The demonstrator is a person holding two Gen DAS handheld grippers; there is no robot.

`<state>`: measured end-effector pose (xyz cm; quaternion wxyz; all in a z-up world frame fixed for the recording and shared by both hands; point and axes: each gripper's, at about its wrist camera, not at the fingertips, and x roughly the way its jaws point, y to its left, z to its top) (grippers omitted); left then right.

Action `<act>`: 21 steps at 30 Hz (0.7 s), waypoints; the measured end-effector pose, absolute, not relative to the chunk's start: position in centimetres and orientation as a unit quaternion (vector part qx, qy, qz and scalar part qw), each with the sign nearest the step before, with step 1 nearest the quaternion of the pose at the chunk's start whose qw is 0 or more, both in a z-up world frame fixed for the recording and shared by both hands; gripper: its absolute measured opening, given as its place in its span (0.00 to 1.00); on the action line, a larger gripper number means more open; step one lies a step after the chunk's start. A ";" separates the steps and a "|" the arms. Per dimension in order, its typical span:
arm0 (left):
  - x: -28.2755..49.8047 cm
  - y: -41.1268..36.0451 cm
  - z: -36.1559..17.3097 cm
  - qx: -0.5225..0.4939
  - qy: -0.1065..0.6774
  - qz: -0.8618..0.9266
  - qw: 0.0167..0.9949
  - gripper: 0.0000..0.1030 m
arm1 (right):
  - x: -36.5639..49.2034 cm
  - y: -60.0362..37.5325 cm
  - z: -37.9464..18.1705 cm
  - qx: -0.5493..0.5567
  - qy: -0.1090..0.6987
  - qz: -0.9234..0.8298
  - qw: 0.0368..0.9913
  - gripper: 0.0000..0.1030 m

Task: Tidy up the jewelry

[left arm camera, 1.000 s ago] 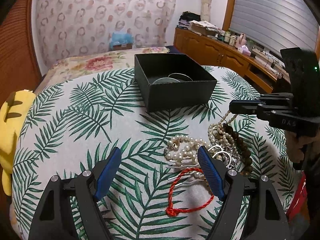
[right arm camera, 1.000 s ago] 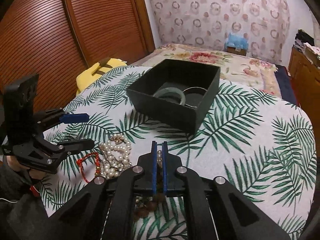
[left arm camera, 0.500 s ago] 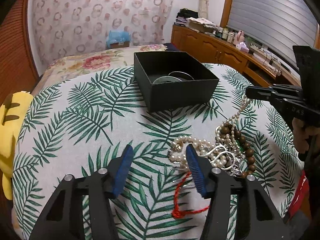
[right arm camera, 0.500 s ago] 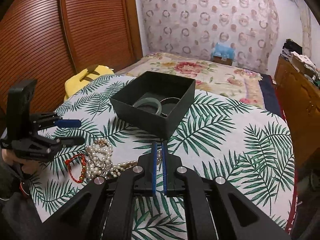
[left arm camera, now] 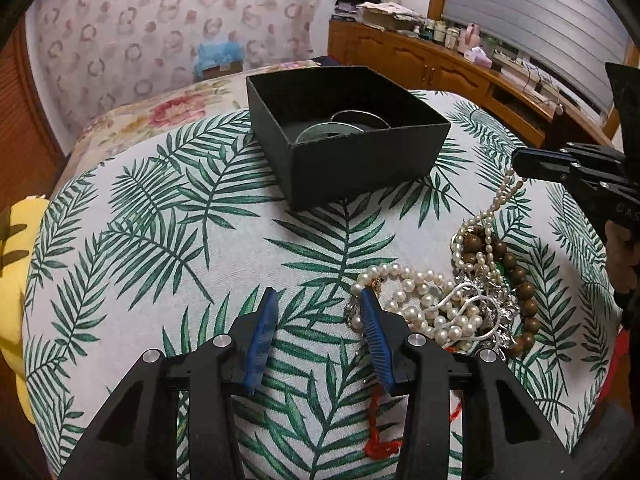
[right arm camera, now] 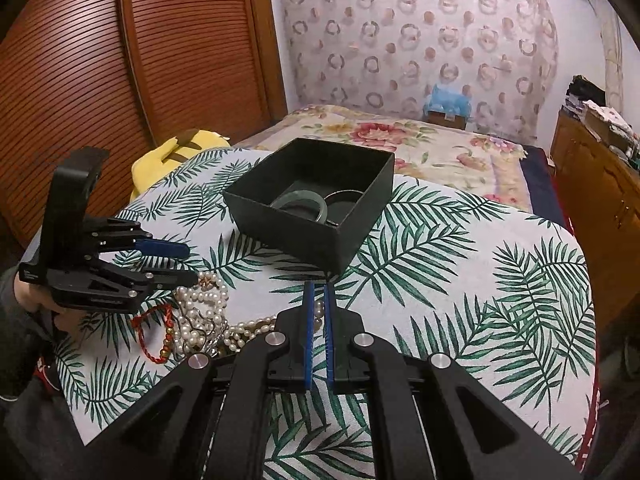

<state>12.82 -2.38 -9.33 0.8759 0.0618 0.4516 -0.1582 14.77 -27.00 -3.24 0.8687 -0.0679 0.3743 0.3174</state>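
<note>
A black open box (left arm camera: 352,140) (right arm camera: 316,204) sits on the palm-leaf tablecloth and holds a green bangle (right arm camera: 300,205) and a thin metal bangle (right arm camera: 344,198). A tangled jewelry pile (left arm camera: 452,304) (right arm camera: 200,320) lies in front of it: white pearls, brown wooden beads (left arm camera: 520,280), silver pieces and a red cord bracelet (left arm camera: 378,440) (right arm camera: 154,332). My left gripper (left arm camera: 318,300) (right arm camera: 188,264) is open, low at the pile's left edge. My right gripper (right arm camera: 318,292) (left arm camera: 520,162) is shut on a thin pearl strand (left arm camera: 498,200), which hangs from its tip down to the pile.
A bed with a floral cover (right arm camera: 420,140) lies behind the table. A yellow plush (left arm camera: 16,272) (right arm camera: 180,156) sits off the table's left edge. A wooden cabinet with clutter (left arm camera: 440,52) runs along the right wall. Wooden slatted doors (right arm camera: 80,80) stand on the left.
My right gripper has lifted, pulling the pearl strand up out of the pile. My left gripper has narrowed its jaws and moved forward to the pile's left edge.
</note>
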 end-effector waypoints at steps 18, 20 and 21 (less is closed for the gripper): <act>13.1 -3.5 -7.3 0.072 0.421 -0.165 0.889 0.07 | 13.9 -26.3 -1.5 -0.074 0.361 0.325 0.871 0.05; 12.5 -3.6 -5.6 0.063 0.403 -0.171 0.897 0.07 | 13.7 -26.0 -0.6 -0.078 0.353 0.329 0.873 0.05; 12.2 -3.6 -4.8 0.061 0.395 -0.175 0.900 0.07 | 13.5 -25.9 -0.1 -0.079 0.349 0.330 0.874 0.05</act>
